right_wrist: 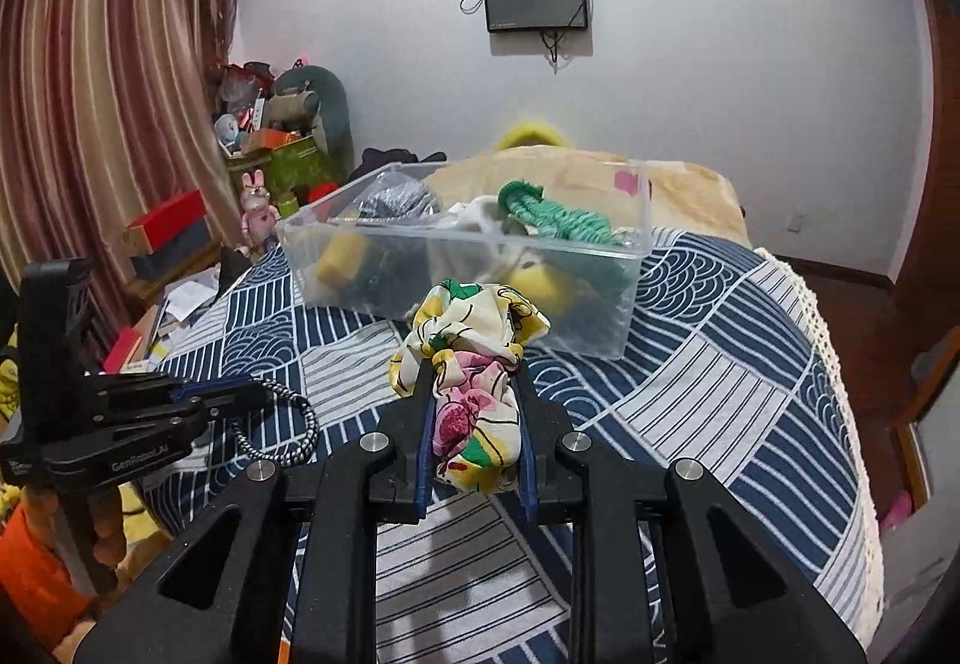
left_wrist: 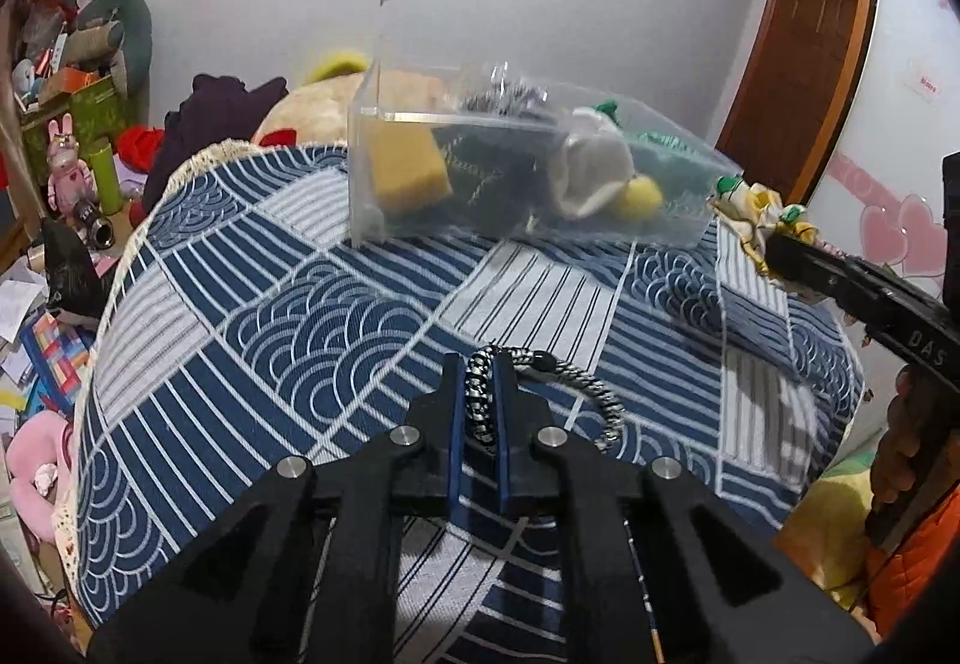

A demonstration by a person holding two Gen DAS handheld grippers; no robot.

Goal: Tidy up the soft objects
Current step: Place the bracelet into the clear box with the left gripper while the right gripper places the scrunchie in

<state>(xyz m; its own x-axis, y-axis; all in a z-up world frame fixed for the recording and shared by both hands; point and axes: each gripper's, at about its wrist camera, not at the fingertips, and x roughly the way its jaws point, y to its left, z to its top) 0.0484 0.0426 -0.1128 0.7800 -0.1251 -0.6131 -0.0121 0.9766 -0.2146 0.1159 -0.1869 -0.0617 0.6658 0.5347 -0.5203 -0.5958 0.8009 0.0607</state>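
A clear plastic box [left_wrist: 366,184] [right_wrist: 636,304] stands on the blue patterned tablecloth [left_wrist: 288,328] [right_wrist: 720,382]. In it lie a yellow sponge [left_wrist: 408,172], dark cloth, a white-and-yellow soft toy [left_wrist: 594,172] and a green knitted piece [right_wrist: 558,220]. My left gripper [left_wrist: 480,364] [right_wrist: 258,394] is shut on a black-and-white braided cord loop [left_wrist: 594,394] [right_wrist: 288,430], just above the cloth, in front of the box. My right gripper [right_wrist: 471,364] [left_wrist: 774,250] is shut on a bunched floral scarf [right_wrist: 474,358] [left_wrist: 750,214], held near the box's front wall.
The table edge with its lace trim [right_wrist: 840,364] curves away on the right. Left of the table are a curtain [right_wrist: 90,94], stacked boxes and toys [right_wrist: 270,154]. A plush pile [left_wrist: 312,106] lies behind the box. A wooden door [left_wrist: 798,40] stands at right.
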